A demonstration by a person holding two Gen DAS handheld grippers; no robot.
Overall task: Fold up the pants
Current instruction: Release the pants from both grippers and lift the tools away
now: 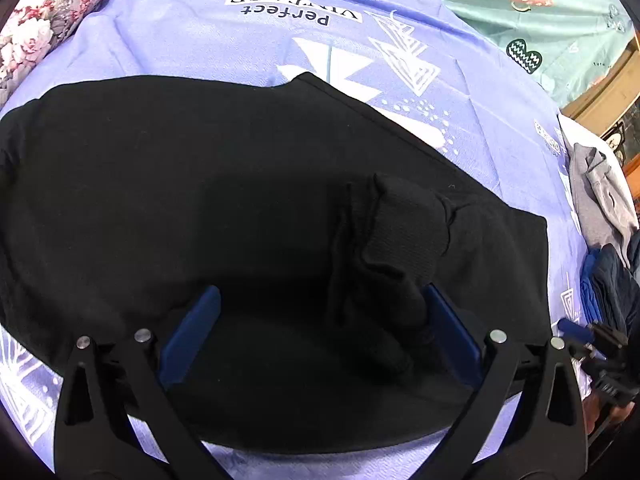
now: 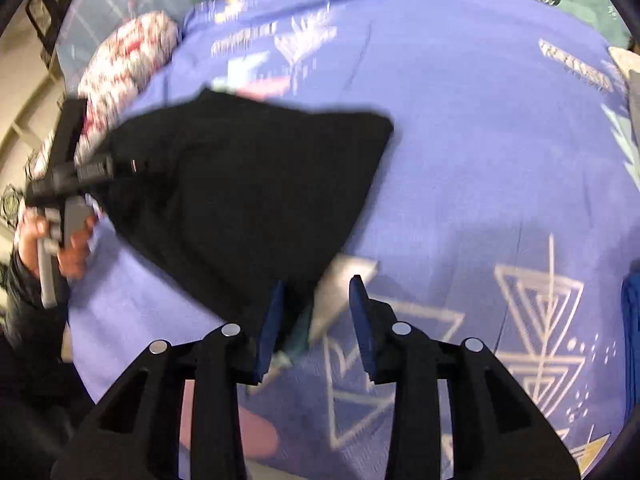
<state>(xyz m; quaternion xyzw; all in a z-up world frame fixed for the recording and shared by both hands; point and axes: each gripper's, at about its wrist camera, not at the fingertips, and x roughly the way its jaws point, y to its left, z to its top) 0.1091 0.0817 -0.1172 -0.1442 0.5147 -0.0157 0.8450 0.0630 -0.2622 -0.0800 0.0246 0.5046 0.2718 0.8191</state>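
Note:
Black pants point(image 1: 200, 200) lie folded on a purple printed bedsheet point(image 1: 200, 48). A bunched ribbed part point(image 1: 404, 232) rises from them toward my left gripper's right finger. My left gripper point(image 1: 320, 300) is wide open just above the pants, holding nothing. In the right wrist view the pants point(image 2: 248, 192) lie left of centre, blurred. My right gripper point(image 2: 316, 292) is open at their near corner; its left finger point(image 2: 272, 320) is beside the cloth edge. The left gripper and the hand holding it point(image 2: 68, 200) show at the pants' far left end.
A floral quilt point(image 1: 48, 16) lies at the far left, a mint sheet point(image 1: 520, 8) at the back right. Grey and blue clothes point(image 1: 604, 216) are piled at the bed's right edge. The right gripper's tip point(image 1: 576, 328) shows at the right.

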